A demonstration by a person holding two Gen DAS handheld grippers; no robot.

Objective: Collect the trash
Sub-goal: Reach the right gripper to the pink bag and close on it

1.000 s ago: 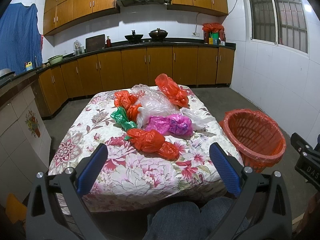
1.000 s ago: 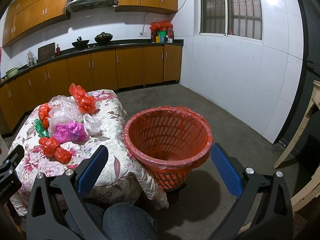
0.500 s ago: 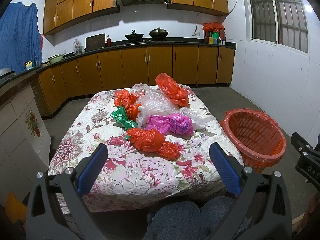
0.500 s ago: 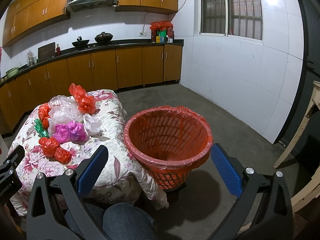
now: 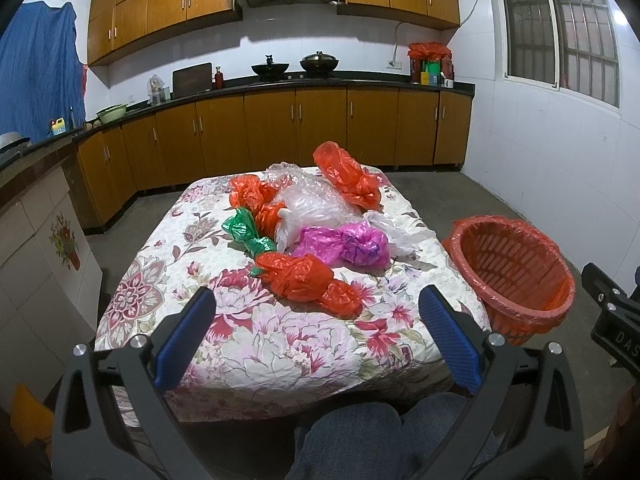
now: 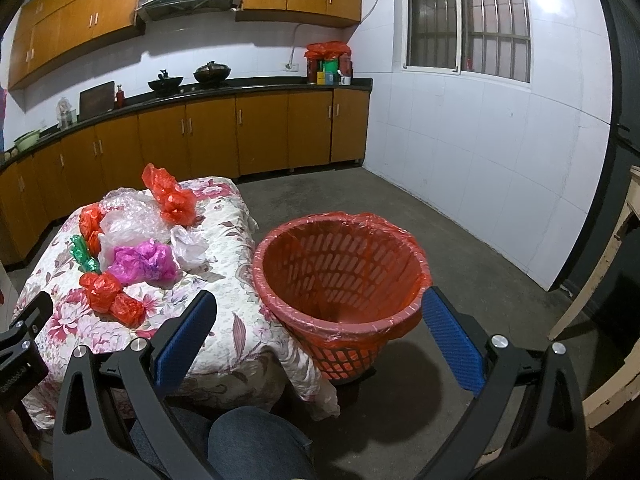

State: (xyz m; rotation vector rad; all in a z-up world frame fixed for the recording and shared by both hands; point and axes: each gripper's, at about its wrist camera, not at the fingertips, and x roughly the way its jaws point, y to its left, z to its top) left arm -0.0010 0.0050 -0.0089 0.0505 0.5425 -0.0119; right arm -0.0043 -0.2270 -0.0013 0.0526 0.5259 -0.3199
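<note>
Crumpled plastic bags lie on a table with a floral cloth (image 5: 280, 344): a red bag (image 5: 308, 278) nearest me, a magenta bag (image 5: 344, 246), a green bag (image 5: 246, 234), clear bags (image 5: 316, 206) and two more red bags (image 5: 348, 178) behind. A red basket with a red liner (image 5: 516, 276) stands on the floor right of the table, also in the right wrist view (image 6: 340, 272). My left gripper (image 5: 316, 332) is open and empty, short of the nearest red bag. My right gripper (image 6: 318, 336) is open and empty, in front of the basket.
Brown kitchen cabinets with a black counter (image 5: 320, 80) run along the back wall. A white tiled wall (image 6: 480, 160) is at the right. A pale wooden piece (image 6: 600, 320) stands at the far right. My knees (image 5: 380, 436) are under the table's near edge.
</note>
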